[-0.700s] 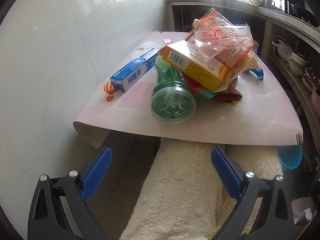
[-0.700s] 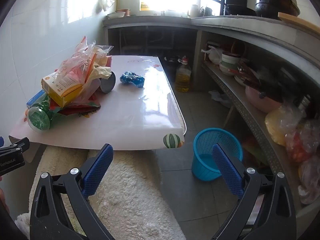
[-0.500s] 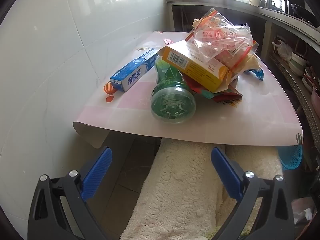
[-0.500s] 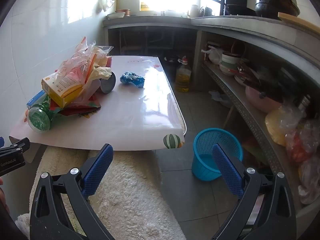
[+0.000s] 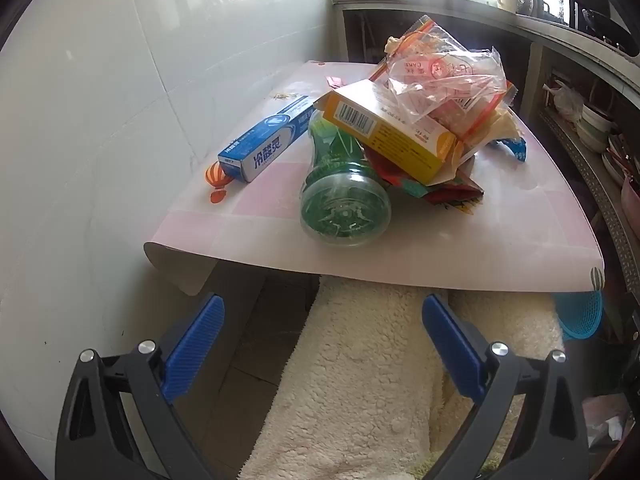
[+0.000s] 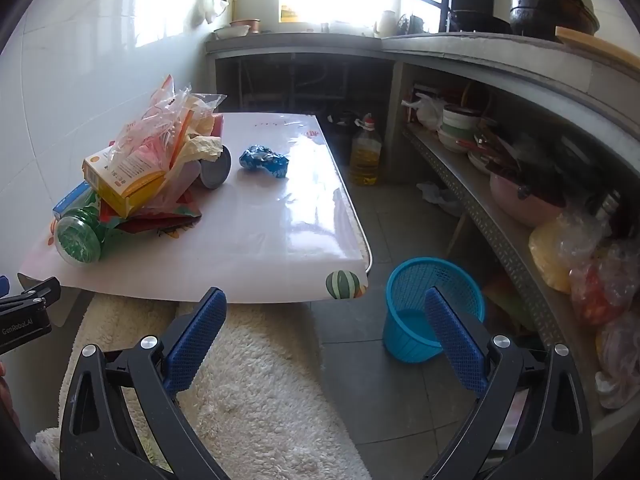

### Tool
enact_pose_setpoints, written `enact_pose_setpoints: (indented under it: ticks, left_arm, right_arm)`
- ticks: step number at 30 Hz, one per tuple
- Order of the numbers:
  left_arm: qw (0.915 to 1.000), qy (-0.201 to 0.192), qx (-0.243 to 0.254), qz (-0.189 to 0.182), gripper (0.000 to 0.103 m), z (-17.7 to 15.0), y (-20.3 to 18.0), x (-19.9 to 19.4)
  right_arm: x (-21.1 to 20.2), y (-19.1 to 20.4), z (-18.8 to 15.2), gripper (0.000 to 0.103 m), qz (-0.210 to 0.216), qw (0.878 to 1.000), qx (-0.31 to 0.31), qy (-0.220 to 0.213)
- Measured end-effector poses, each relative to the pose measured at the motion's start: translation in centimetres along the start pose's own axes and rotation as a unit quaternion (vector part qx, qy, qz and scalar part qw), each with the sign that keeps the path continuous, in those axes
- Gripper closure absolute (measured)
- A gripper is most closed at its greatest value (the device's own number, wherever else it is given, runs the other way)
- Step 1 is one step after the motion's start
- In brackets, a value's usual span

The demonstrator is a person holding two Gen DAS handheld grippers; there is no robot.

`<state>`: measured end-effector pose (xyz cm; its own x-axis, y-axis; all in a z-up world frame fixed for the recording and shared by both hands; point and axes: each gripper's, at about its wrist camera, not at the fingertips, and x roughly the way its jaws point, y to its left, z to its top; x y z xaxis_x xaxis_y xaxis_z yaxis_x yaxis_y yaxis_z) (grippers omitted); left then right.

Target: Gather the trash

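A heap of trash lies on the low table [image 5: 440, 248]: a green plastic bottle [image 5: 344, 192] on its side, a yellow box [image 5: 388, 132] leaning on it, a clear plastic bag [image 5: 444, 76] on top, and a blue toothpaste box [image 5: 268, 142] to the left. In the right wrist view the same heap [image 6: 136, 176] sits at the table's left, with a crumpled blue wrapper [image 6: 264, 160] apart from it. A blue basket [image 6: 432, 304] stands on the floor right of the table. My left gripper [image 5: 322, 328] and right gripper [image 6: 326, 324] hang open and empty, short of the table's near edge.
White fleecy fabric [image 5: 360, 380] lies below both grippers. A tiled wall [image 5: 80, 120] runs along the table's left. Concrete shelves [image 6: 520, 200] at the right hold bowls, bags and an oil bottle [image 6: 366, 156]. The left gripper's body [image 6: 24, 312] shows at the right wrist view's left edge.
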<state>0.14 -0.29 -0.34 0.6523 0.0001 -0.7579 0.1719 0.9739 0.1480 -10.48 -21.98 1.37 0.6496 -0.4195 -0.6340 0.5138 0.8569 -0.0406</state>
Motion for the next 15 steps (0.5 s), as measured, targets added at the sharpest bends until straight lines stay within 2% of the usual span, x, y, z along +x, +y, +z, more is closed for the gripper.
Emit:
enact_pose_setpoints:
  ticks: [15]
  left_arm:
    - [1.0000, 0.001, -0.001, -0.001, 0.006, 0.07, 0.18, -0.08]
  right_arm:
    - [-0.01, 0.23, 0.19, 0.008, 0.000, 1.000, 0.001, -0.001]
